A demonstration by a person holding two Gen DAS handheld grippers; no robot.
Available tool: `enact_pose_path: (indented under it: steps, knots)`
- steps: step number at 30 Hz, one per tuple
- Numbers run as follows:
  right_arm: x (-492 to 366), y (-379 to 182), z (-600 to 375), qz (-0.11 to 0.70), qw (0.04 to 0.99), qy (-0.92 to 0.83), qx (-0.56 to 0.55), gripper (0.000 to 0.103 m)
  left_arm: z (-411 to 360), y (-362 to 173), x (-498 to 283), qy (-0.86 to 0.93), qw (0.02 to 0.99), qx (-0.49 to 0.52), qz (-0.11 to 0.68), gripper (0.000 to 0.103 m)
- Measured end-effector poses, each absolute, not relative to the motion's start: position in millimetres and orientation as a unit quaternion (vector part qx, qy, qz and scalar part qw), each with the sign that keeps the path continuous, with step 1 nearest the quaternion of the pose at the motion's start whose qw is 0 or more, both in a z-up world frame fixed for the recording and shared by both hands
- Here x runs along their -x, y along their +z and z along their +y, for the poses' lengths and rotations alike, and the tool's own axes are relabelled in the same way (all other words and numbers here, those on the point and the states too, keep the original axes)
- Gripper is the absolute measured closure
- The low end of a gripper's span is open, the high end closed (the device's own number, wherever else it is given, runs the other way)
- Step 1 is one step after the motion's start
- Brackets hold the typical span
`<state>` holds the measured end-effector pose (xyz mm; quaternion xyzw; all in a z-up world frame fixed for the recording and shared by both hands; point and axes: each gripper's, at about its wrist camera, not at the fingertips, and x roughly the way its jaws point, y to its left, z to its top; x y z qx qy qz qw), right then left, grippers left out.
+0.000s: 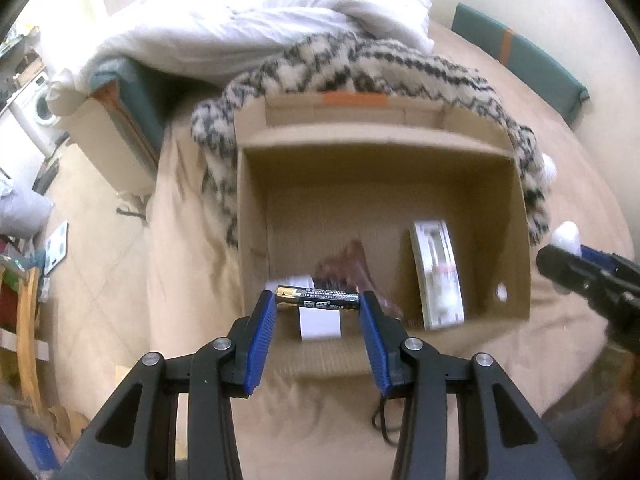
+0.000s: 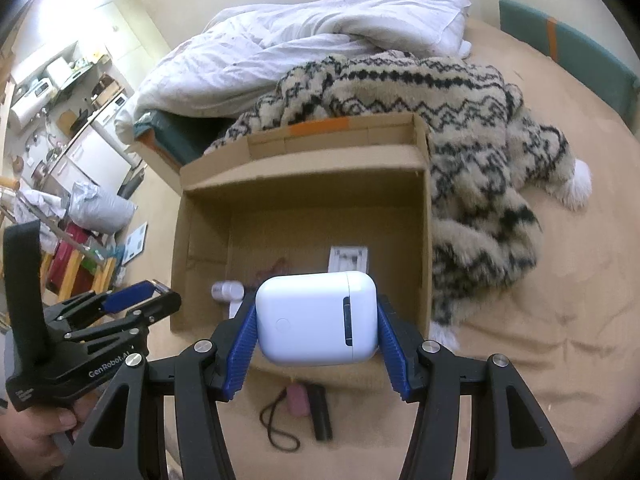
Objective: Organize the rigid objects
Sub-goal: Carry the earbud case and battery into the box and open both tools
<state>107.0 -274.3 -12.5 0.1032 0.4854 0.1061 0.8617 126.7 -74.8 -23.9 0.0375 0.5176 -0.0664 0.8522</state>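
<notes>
Cardboard box sits open on the tan bedcover, backed by a patterned fleece blanket; all positions below are taken from that box. Left gripper is clamped end to end on a battery, held crosswise above the box's near wall. Right gripper is clamped on a white earbud case, also over the near wall, slightly toward the box's right side. Already on the box floor: a flat white blister pack toward the right wall, a white card and a reddish crumpled wrapper near the front, and a small white bottle by the front-left corner. Outside the box, just before its near wall, lie a pink item with a black cord and a dark stick-shaped thing, not yet collected. Risks, as judged: the battery is pinched only at its two ends, so a slight tilt could let it pivot out and roll off the bedcover. The case is smooth and rounded and may squirt from the ribbed pads. Both grippers crowd the same edge and could collide on release.
</notes>
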Motion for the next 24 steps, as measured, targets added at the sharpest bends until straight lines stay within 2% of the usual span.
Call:
enact_pose_path:
  steps: [4,13,24]
  knots:
    - [-132.9,-24.2,-270.6,0.493,0.858,0.099,-0.101,0.044,-83.5,-23.9,-151.9,-0.065,0.855,-0.047,0.512,0.064]
    - [-147.8,-72.8,-256.1,0.529,0.840,0.092,-0.075,0.044,-90.8,-83.4,-174.9,-0.054,0.839,-0.048,0.540,0.064]
    - [-157.9,-87.5,-253.0,0.541,0.833,0.090,-0.079,0.044,-91.2,-92.5,-181.6,-0.043,0.837,-0.051,0.543,0.064]
